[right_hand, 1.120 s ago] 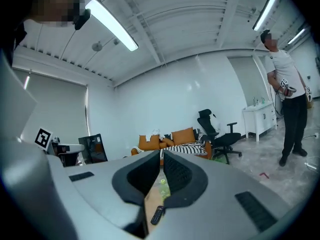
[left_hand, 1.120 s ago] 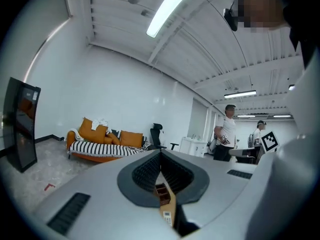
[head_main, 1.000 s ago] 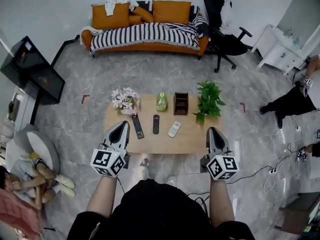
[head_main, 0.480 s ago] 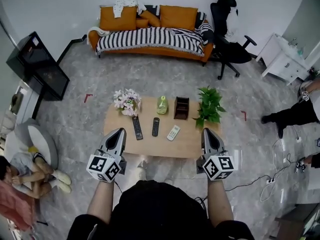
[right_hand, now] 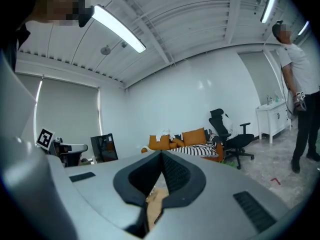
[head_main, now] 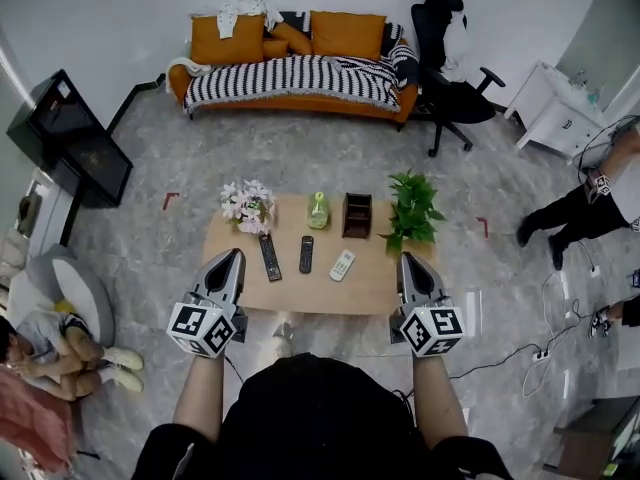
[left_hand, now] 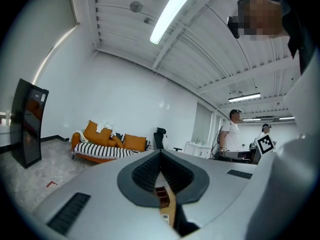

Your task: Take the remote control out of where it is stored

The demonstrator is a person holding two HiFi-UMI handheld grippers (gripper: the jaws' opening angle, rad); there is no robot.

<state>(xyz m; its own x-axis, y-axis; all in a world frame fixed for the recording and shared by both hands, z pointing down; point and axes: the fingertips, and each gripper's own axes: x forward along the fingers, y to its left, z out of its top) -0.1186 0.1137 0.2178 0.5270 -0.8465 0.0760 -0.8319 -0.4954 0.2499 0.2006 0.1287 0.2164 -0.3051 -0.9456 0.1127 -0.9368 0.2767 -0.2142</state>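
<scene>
Both your left gripper and right gripper have jaws pressed together, empty, at the worktop's near edge. Ahead, between them, two black remotes and a white remote lie lengthwise away from you, the white nearer your right. Beyond stands the brown holder.

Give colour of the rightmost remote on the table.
The remote is white; head view shows it best.
</scene>
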